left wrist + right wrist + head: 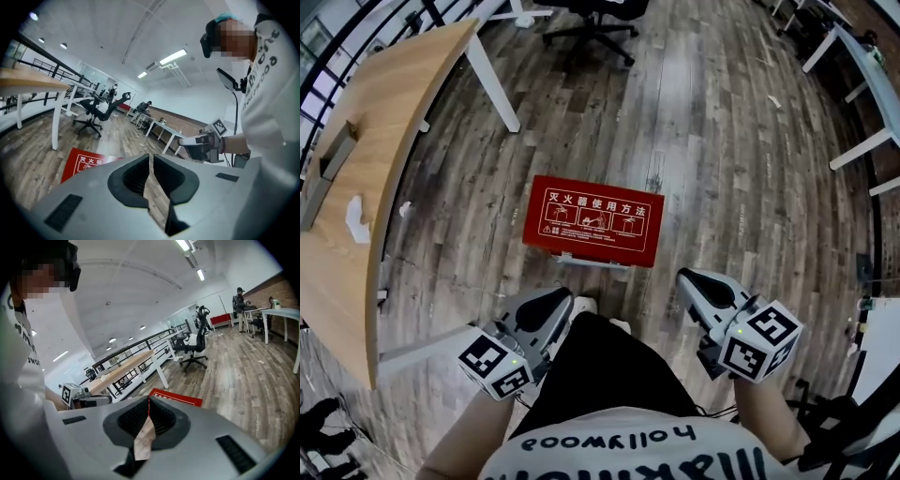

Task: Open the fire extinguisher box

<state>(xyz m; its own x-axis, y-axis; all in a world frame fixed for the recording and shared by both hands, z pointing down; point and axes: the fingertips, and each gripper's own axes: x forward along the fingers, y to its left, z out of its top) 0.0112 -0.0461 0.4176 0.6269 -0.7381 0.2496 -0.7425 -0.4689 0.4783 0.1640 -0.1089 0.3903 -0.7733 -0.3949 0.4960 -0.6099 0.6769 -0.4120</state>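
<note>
**A:** So, how do the two tools stand?

**B:** The left hand-held gripper (555, 302) has its jaws pressed together with nothing between them. The right hand-held gripper (696, 281) is the same, closed and empty. Neither touches the box.

**A:** Where is the box from them?

**B:** The fire extinguisher box (592, 220) lies flat on the wooden floor (722, 141), ahead of both and below them, its red printed face up. Its long axis runs crosswise to the way they point, so a long edge with a pale strip (581, 261) faces them.

**A:** Which is nearer?

**B:** Roughly level, I'd judge. The left one lines up with that near long edge, while the right sits just past the box's right end.

**A:** Anything else close?

**B:** A bench (394, 141) stands well left of the box.
</note>
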